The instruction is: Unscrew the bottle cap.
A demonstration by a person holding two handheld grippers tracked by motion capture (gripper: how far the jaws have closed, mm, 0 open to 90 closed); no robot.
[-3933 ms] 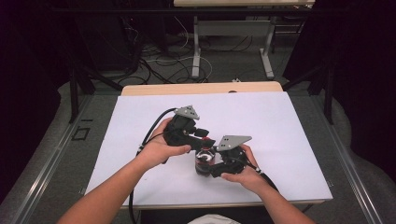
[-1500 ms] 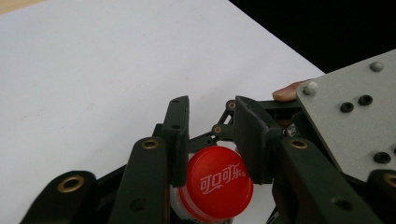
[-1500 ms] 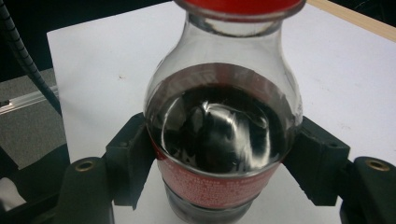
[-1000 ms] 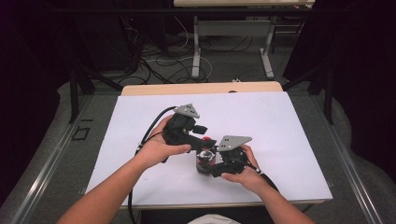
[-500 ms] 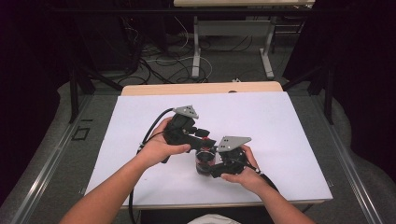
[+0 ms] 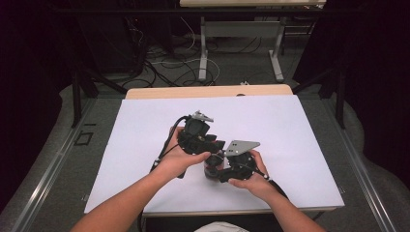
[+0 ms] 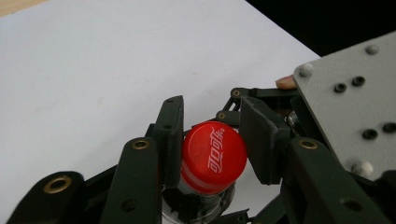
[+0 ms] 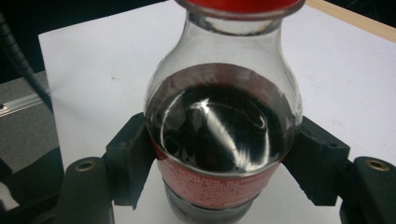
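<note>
A small glass cola bottle [image 8: 224, 88] with dark liquid and a red label stands on the white sheet [image 6: 295, 125]. My right gripper [image 8: 224, 158] is shut on its body, one pad pressed on each side. In the high view the bottle [image 6: 211, 169] sits low between the two hands. Its red cap [image 7: 214, 156] lies between the pads of my left gripper [image 7: 212, 116], which comes from above and is shut on it. In the high view the left gripper [image 6: 212, 151] sits just above and left of the right gripper [image 6: 216, 173].
The right gripper's grey plate [image 7: 355, 93] rises close beside the left jaws. The white sheet covers a wooden table [image 6: 208, 92]. Behind it stand metal table legs [image 6: 203, 48] and loose cables [image 6: 164, 60] on the floor.
My left gripper has come down and to the right onto the bottle's top and now covers the cap. The right gripper and bottle have barely moved.
</note>
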